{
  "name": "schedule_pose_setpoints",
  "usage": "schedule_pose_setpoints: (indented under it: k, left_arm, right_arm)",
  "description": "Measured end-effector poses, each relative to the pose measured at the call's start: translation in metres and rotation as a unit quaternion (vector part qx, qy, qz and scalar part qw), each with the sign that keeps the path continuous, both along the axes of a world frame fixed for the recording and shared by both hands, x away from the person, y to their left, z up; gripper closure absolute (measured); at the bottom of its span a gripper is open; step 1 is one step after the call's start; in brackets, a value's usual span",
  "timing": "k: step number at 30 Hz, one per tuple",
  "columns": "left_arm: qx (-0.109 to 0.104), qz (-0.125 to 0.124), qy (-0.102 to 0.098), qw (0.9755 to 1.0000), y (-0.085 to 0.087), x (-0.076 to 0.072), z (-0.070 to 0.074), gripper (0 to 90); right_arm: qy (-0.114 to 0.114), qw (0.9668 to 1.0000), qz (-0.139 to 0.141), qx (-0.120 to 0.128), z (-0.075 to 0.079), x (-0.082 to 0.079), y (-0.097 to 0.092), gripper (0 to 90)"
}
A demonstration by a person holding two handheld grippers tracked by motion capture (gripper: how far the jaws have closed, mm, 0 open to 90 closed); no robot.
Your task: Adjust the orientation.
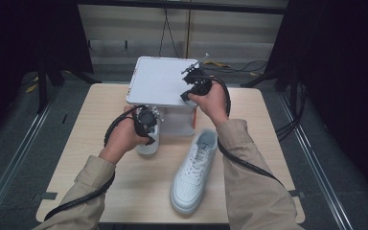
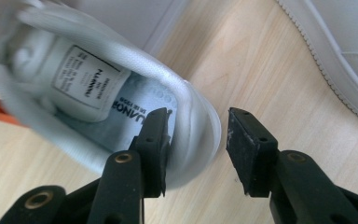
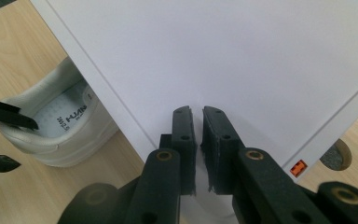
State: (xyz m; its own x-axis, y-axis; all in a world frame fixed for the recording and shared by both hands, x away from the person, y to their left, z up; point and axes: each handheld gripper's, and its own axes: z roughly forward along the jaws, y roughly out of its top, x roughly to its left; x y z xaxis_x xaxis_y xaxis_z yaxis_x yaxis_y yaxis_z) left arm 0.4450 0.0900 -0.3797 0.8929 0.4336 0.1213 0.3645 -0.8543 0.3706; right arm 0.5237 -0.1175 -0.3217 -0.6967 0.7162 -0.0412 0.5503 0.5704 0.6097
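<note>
The loose shoe (image 1: 194, 172) lies nearest on the counter (image 1: 86, 158). At ten o'clock, the left gripper (image 1: 149, 130) has open jaws straddling the second shoe's heel (image 2: 200, 135). At twelve, the right gripper (image 1: 190, 93) pinches the box lid (image 1: 160, 79); a weak pinch could drop it.

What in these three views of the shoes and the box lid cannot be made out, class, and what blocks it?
- The box interior: high view, covered by the lid.
- Front of the left shoe: high view, behind the left gripper and hand.
- Small print on the insole label: left gripper view, too small.
- Right gripper: right gripper view, its hold on the lid's edge is unclear.
</note>
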Motion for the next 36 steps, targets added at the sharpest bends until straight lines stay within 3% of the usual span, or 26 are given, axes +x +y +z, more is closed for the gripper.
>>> schedule_pose_setpoints:
  k: [4,6,7,8,9,11,13,14,15,17,18,24,27,29,34,36]
  left_arm:
    - [-0.002,-0.004,-0.019,0.9998,0.006,-0.008,0.009,61.5]
    - [0.0,0.007,-0.002,1.0,0.008,-0.01,0.013,67.4]
    - [-0.005,0.007,-0.009,0.9999,0.009,-0.012,0.014,67.7]
    - [0.002,0.001,-0.01,0.9999,0.009,-0.013,0.015,70.9]
    - [0.012,0.0,0.003,0.9999,0.008,-0.014,0.014,70.9]
    - [0.005,-0.005,0.011,0.9999,0.006,-0.017,0.009,74.0]
    - [0.019,-0.005,0.024,0.9995,0.004,-0.02,-0.005,83.6]
    - [0.019,-0.005,0.024,0.9995,0.004,-0.02,-0.005,89.1]
    - [0.027,-0.005,0.034,0.999,0.004,-0.02,-0.011,89.1]
    - [0.039,0.002,0.027,0.9989,0.004,-0.02,-0.021,90.0]
    - [0.043,0.007,0.04,0.9983,0.005,-0.018,-0.027,90.0]
    - [0.006,0.023,0.057,0.9981,0.008,-0.009,-0.042,90.0]
    - [0.003,0.032,0.06,0.9977,0.005,-0.007,-0.041,90.0]
    - [-0.02,0.033,0.059,0.9975,0.004,-0.006,-0.042,90.0]
    - [-0.013,0.04,0.037,0.9984,-0.001,0.002,-0.043,90.0]
    - [-0.018,0.044,0.039,0.9981,-0.002,0.006,-0.043,90.0]
  right_arm:
    - [-0.002,1.0,-0.002,0.0,-0.001,-0.001,0.0,83.6]
    - [-0.005,1.0,-0.002,-0.001,-0.001,-0.002,0.0,83.6]
    - [-0.005,1.0,-0.002,0.002,-0.001,-0.002,-0.001,83.5]
    - [-0.005,0.9999,-0.004,0.008,-0.002,-0.002,-0.002,83.5]
    - [-0.005,0.9999,-0.004,0.008,-0.002,-0.002,-0.002,83.5]
    - [-0.007,0.9999,-0.004,0.011,-0.002,-0.002,-0.002,83.5]
    - [-0.01,0.9999,-0.005,0.004,-0.002,-0.003,-0.001,83.5]
    - [-0.01,0.9999,-0.005,0.004,-0.002,-0.003,-0.001,83.5]
    - [-0.011,0.9999,-0.004,0.001,-0.001,-0.003,-0.001,83.5]
    - [-0.013,0.9999,-0.005,-0.003,-0.001,-0.004,0.001,83.6]
    - [-0.013,0.9999,-0.004,-0.005,-0.001,-0.004,0.001,83.6]
    - [-0.012,0.9999,-0.004,-0.005,-0.001,-0.004,0.001,83.6]
    - [-0.012,0.9999,-0.001,-0.007,-0.001,-0.003,0.001,83.6]
    - [-0.011,0.9999,-0.002,-0.008,-0.001,-0.003,0.002,83.7]
    - [-0.011,0.9999,-0.001,-0.007,-0.001,-0.003,0.001,83.6]
    - [-0.011,0.9999,-0.002,-0.008,-0.001,-0.003,0.001,83.7]
